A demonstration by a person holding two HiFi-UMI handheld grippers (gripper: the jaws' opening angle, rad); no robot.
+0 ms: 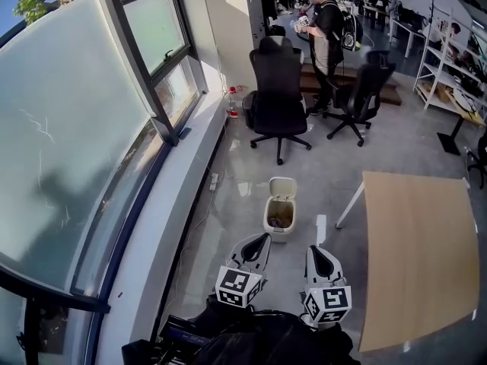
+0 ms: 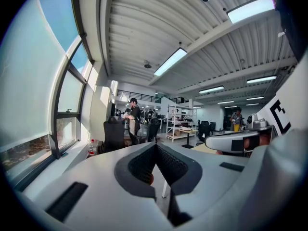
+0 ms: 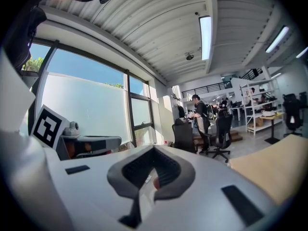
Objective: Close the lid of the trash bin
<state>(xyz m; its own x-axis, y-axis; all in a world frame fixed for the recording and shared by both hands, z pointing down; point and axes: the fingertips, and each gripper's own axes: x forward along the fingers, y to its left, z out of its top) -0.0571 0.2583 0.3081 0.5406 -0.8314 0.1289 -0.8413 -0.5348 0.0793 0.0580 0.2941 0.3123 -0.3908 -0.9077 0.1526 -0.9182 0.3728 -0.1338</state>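
One frosted window wall (image 1: 68,128) runs down the left side of an open-plan office, seen from the head view. To the right, a pale wooden table (image 1: 415,257) stands on the grey floor (image 1: 228,204). Farther back, two black office chairs (image 1: 278,90) (image 1: 365,90) flank a person (image 1: 327,36) who stands with a backpack on.

Between window and table, the small cream trash bin (image 1: 279,223) sits on the floor with its lid (image 1: 282,188) tipped up and back, leaving its contents in view.

Just short of the bin, apart from it, the left gripper (image 1: 265,237) and the right gripper (image 1: 313,249) point toward it side by side. Each gripper's own view shows its jaws clenched tip to tip with nothing between them.

A clear bottle (image 1: 233,103) with a red cap stands by the window ledge beside the nearer chair.
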